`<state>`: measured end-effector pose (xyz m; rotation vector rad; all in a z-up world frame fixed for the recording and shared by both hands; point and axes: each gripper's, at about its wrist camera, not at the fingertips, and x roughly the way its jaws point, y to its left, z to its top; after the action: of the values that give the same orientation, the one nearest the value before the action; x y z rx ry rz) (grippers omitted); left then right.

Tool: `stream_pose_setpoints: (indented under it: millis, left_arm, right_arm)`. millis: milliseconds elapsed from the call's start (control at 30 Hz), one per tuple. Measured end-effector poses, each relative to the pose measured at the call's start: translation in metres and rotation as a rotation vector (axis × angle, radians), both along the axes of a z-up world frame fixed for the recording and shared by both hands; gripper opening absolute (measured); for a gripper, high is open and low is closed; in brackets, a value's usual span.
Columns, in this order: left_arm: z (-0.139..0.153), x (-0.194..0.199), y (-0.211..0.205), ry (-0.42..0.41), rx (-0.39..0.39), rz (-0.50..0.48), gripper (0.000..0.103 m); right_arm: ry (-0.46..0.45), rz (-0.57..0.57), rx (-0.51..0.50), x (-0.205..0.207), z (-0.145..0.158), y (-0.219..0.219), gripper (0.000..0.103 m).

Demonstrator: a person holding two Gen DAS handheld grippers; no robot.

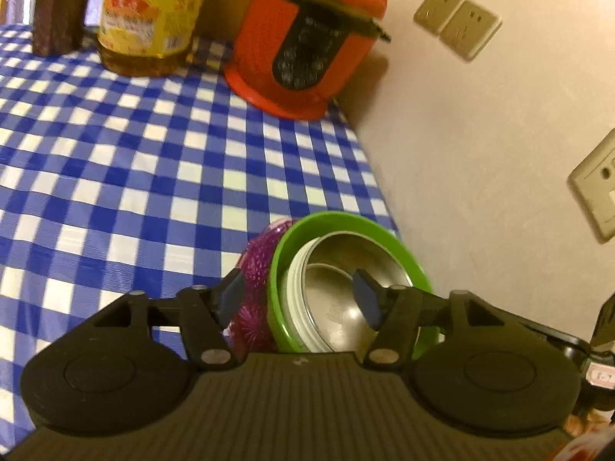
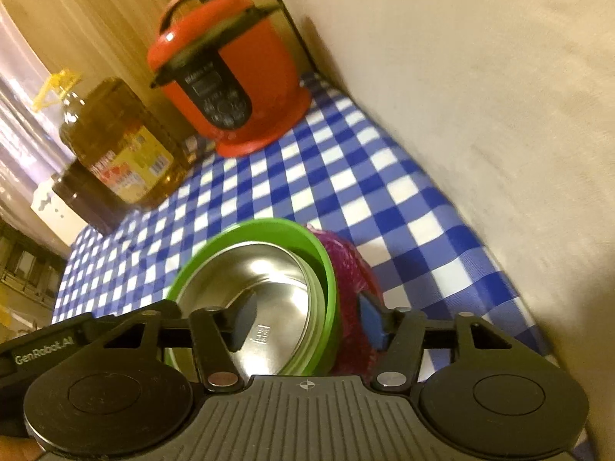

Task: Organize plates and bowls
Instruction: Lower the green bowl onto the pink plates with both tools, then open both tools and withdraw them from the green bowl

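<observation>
Both tongs, left (image 1: 303, 296) and right (image 2: 307, 320), gape apart, empty, just above the stacked steel bowls (image 2: 269, 299) inside a green plastic bowl (image 2: 330, 288) on the blue-checked table (image 1: 134, 161).

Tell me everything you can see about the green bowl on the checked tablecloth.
The bright green round bowl, plastic by its look, sits on the blue and white checked tablecloth near the beige wall. Shiny metal bowls are nested inside it, with pale rims showing between. A purple patterned dish lies against its outer side. Its rim looks tilted. No claw grips it; part of it is hidden.
</observation>
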<state>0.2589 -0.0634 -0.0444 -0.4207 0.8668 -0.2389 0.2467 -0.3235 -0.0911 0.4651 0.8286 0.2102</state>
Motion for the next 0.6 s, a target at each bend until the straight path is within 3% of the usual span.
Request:
stream_pose_setpoints:
  millis: [100,267,600]
  left_arm:
    - [0.009,-0.018,0.007,-0.053,0.006,0.022,0.067]
    - [0.023,-0.05,0.008,-0.112,0.103,0.023,0.079]
    - [0.026,-0.111,0.013,-0.076,0.163,0.016,0.089]
  right_arm:
    - [-0.036,-0.013,0.0,-0.018,0.011,-0.003,0.062]
    - [-0.059,-0.023,-0.023,-0.049,0.025,-0.003,0.063]
    - [-0.065,-0.004,-0.136,-0.114,0.036,0.011,0.063]
